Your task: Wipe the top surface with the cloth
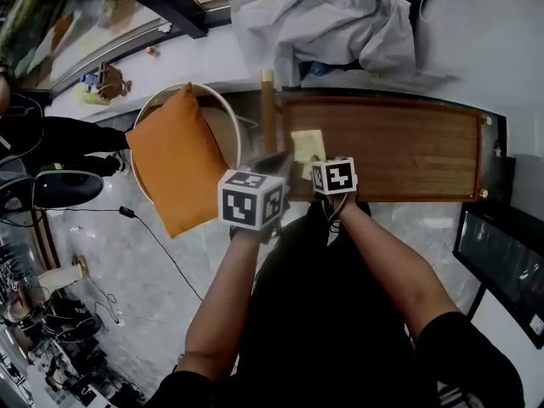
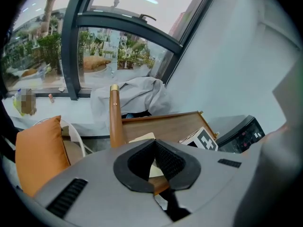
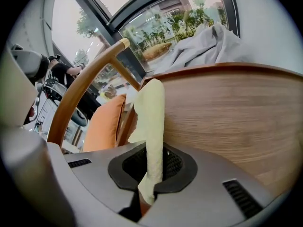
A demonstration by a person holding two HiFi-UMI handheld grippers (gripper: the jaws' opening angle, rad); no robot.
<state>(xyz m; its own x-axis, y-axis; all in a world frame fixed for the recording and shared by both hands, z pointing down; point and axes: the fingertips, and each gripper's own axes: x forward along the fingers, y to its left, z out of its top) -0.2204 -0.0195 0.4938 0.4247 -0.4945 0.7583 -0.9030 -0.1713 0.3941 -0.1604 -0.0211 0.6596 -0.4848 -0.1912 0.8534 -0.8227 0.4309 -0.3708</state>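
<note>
While both grippers sit close together at the left end of the wooden top, only the right gripper has anything in it. Its jaws are clenched on the pale yellow cloth. In the right gripper view the cloth runs as a narrow folded strip up from between the pads, with the wood grain of the top filling the frame beside it. In the head view the cloth lies over the left end of the top, just ahead of that gripper's marker cube (can't tell how much of it rests flat on the wood).

The left gripper is just beside the right one, on its left. Its jaws are closed tip to tip with nothing pinched. The pale cloth and wood seen through the gap below the tips are behind the jaws, not in them.

An upright wooden post stands at the top's left edge. Left of it, an orange cushion leans in a white round chair. A crumpled grey sheet is heaped on the white ledge beyond the top. A black unit sits to the right of the top.
</note>
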